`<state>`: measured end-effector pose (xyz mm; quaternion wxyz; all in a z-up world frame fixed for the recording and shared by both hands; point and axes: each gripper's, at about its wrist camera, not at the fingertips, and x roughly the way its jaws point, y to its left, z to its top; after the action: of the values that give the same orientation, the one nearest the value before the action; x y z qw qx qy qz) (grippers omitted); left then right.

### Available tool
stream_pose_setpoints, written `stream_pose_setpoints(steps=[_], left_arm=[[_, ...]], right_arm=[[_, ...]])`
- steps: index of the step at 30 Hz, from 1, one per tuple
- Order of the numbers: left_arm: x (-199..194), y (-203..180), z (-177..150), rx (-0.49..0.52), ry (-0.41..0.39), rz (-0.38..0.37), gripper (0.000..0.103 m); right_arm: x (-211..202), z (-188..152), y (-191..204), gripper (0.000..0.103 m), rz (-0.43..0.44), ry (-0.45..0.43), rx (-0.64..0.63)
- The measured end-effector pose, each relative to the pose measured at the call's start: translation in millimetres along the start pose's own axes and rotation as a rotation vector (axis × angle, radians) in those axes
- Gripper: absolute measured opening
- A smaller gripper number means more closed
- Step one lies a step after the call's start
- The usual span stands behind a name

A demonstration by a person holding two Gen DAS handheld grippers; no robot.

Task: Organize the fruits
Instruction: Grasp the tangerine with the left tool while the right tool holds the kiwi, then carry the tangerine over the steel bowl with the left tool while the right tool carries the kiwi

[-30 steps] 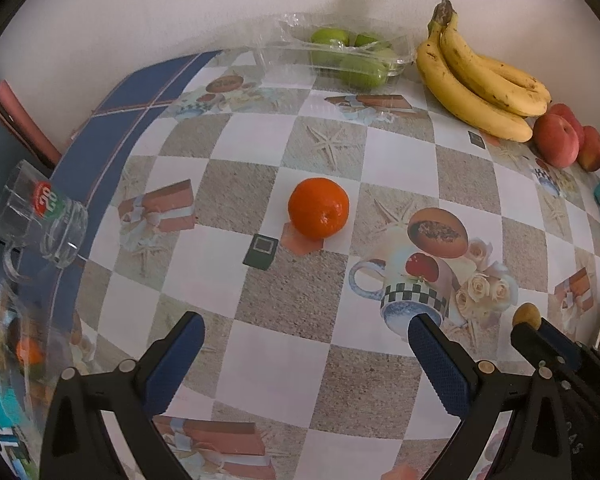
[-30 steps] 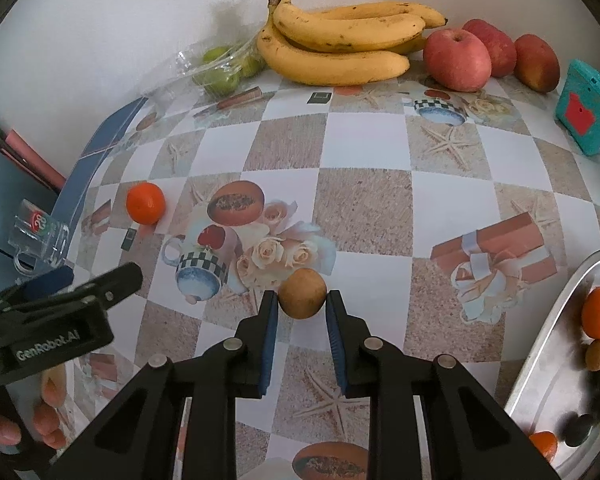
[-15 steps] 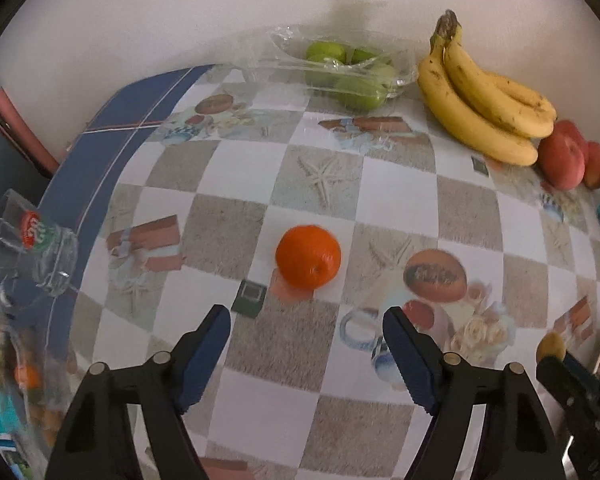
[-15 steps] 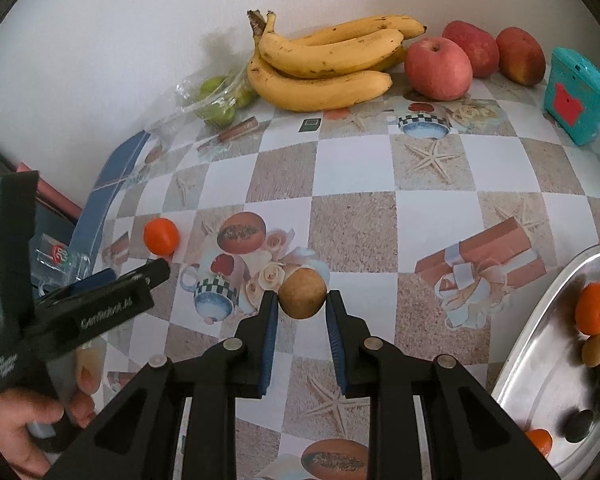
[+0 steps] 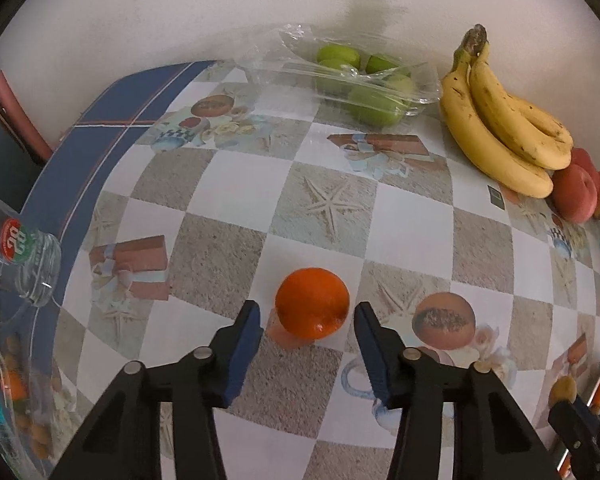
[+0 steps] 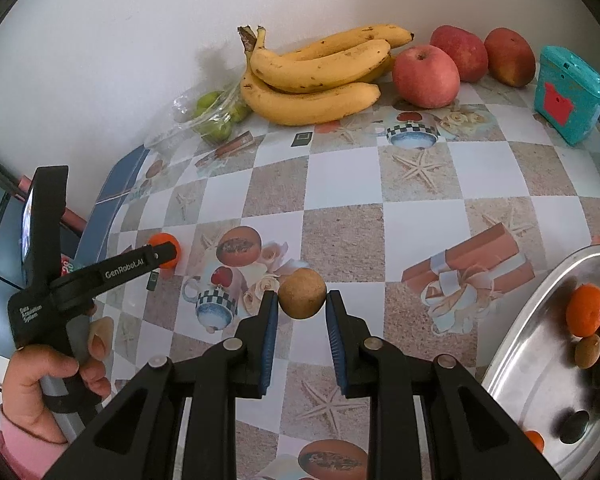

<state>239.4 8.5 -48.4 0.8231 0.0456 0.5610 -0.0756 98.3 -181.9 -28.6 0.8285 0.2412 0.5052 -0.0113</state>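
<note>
An orange tangerine (image 5: 312, 303) lies on the checkered tablecloth. My left gripper (image 5: 309, 322) is open, one finger on each side of it, with small gaps to both pads. It also shows in the right wrist view (image 6: 165, 251), partly behind the left gripper's finger. My right gripper (image 6: 302, 312) is shut on a small round brown fruit (image 6: 302, 293) and holds it above the table. A silver tray (image 6: 532, 320) at the right holds a tangerine (image 6: 585, 310) and several small fruits.
Bananas (image 6: 316, 80), red apples (image 6: 426, 76) and a bag of green fruit (image 5: 360, 80) line the back wall. A teal box (image 6: 568, 94) stands at the far right. A glass mug (image 5: 20, 256) and a glass bowl (image 5: 16, 412) sit at the table's left edge.
My left gripper has moved forward to the tangerine and narrowed around it. My right gripper has kept hold of the brown fruit and drifted slightly.
</note>
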Motion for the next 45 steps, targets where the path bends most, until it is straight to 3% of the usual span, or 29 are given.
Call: stream_pose_setpoints(steps=[3, 16, 29, 45], left_arm=[[0, 2, 0, -0.014, -0.009, -0.024, 0.04], [-12, 1, -11, -0.075, -0.027, -0.039, 0.038], [-42, -27, -60, -0.16, 0.01, -0.112, 0.038], [-97, -42, -115, -0.142, -0.08, -0.125, 0.039]], right_arm=[[1, 0, -1, 0.025, -0.001, 0.004, 0.004], [7, -2, -2, 0.025, -0.003, 0.026, 0.009], [-18, -20, -4, 0.025, -0.002, 0.016, 0.028], [-71, -45, -5, 0.025, -0.042, -0.046, -0.011]])
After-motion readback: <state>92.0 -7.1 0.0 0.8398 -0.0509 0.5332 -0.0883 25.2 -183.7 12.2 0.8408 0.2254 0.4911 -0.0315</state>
